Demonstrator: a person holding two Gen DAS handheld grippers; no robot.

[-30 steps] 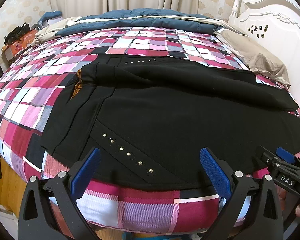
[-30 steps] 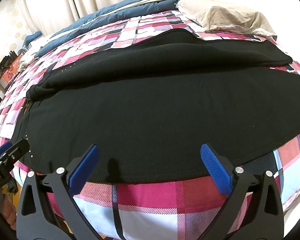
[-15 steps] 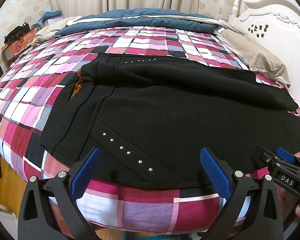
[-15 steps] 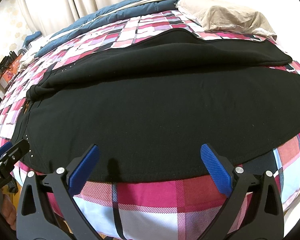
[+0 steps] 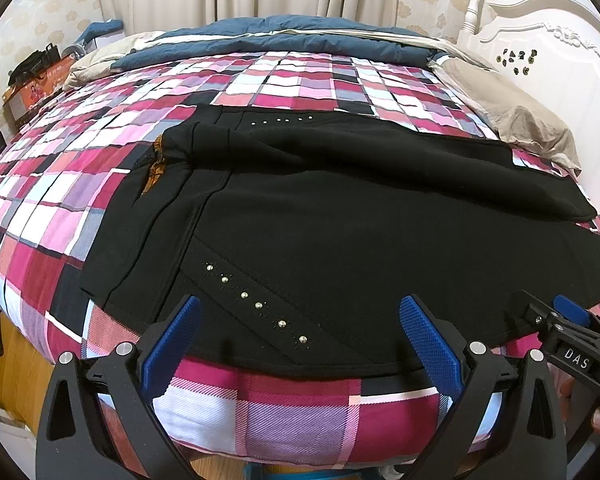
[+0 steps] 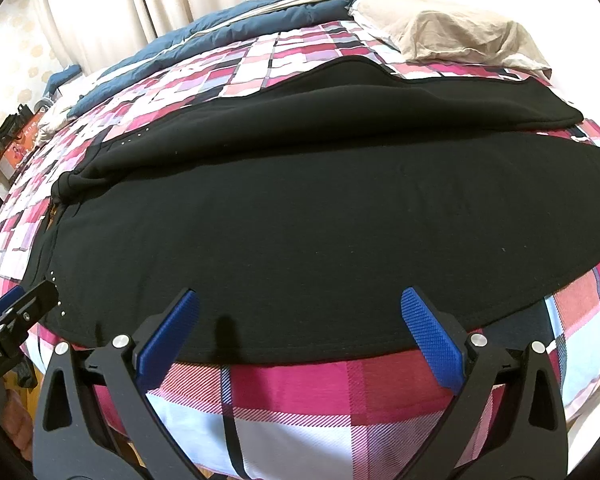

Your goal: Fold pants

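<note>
1. Across the near half of the bed (image 5: 284, 80), on its plaid cover, the black pants (image 5: 340, 232) lie spread out: waistband to the left, legs running off to the right, the far leg lying partly over the near one.
2. Since a second ago almost nothing has changed. The pants have not shifted and both grippers have stayed at the near edge of the bed, so the fold looks not yet begun and this reads as a pause to line up a grasp.
3. The left hand-held gripper (image 5: 300, 332) hangs released, its blue pads wide apart on either side of the studded pocket trim (image 5: 256, 304) near the hem edge, gripping nothing.
4. The right hand-held gripper (image 6: 300, 328) is likewise spread open over the near edge of the near leg, further right, with no cloth between its pads.
5. Hard to make out: the black fabric swallows seams and creases, so where one leg ends and the other begins is unclear along the middle.
6. The cuffs at the right sit at the distorted rim of the left view, and whether either gripper's pads touch the cloth cannot be told.
7. A beige pillow (image 6: 452, 28) and a blue duvet (image 5: 284, 34) lie far off, clear of the pants.
</note>
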